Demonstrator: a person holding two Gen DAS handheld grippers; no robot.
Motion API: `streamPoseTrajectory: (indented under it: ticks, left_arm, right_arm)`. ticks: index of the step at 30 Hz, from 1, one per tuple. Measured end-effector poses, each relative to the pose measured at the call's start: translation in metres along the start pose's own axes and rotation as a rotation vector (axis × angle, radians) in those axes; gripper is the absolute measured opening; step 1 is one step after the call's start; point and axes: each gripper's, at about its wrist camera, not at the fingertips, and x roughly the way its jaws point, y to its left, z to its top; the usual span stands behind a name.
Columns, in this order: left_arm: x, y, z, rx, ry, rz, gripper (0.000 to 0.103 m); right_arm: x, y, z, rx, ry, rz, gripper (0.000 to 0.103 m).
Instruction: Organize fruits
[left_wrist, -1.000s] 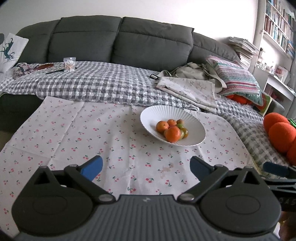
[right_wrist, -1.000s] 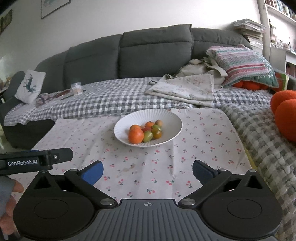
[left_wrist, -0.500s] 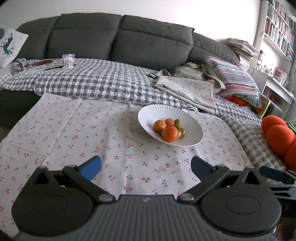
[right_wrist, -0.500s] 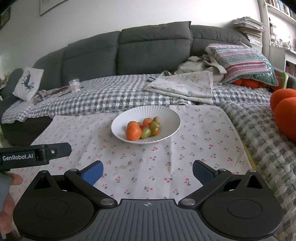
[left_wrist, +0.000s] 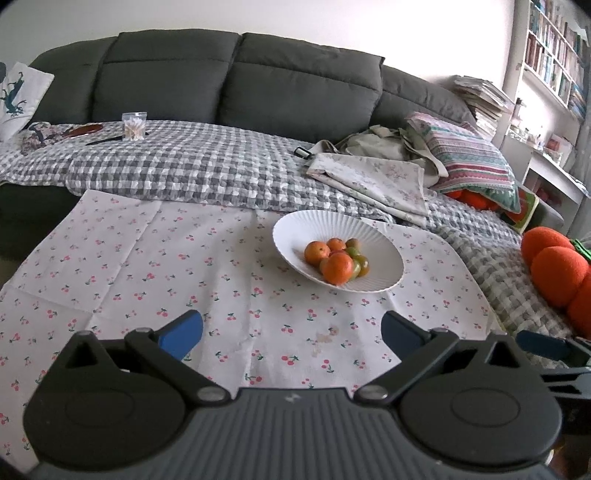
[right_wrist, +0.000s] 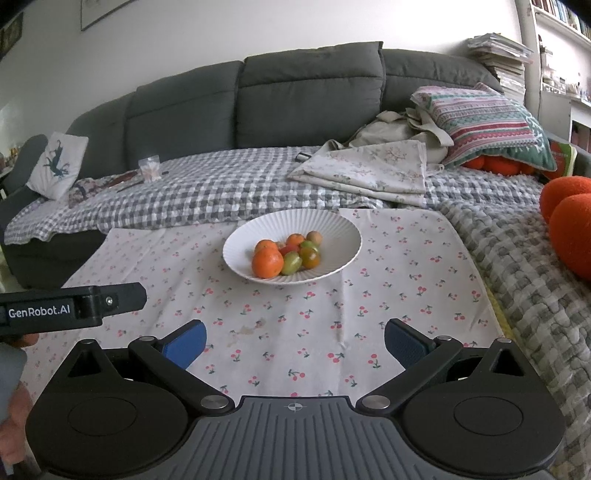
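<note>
Crowding the bowl (right_wrist: 340, 258), fruits (right_wrist: 286, 254) overlap — count unclear.

The fruits (right_wrist: 286, 254) lie in the bowl (right_wrist: 340, 236), which sits on the tablecloth (right_wrist: 388, 314) near its far edge, before the sofa (right_wrist: 310, 96).

Left gripper (left_wrist: 291, 334) and right gripper (right_wrist: 294, 339): black linkage arms with silver pivot screws, blue fingertip pads, ribbed grey housing; the left gripper's side bar reads "GenRobot.AI" in white.
</note>
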Motion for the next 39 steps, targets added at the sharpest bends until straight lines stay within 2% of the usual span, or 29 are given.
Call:
streamPoseTrajectory:
  ticks: [6,39]
  left_arm:
    - [0.0026,0.0008,-0.0004,-0.007,0.018,-0.005,0.102]
    - [0.0007,-0.0007,-0.0011,0.004,0.013,-0.020,0.102]
  right_arm:
    - [-0.0004,0.0005,-0.0006,-0.003,0.002,0.001,0.103]
    - [0.0026,0.0026,-0.0028,-0.017,0.012,0.002,0.103]
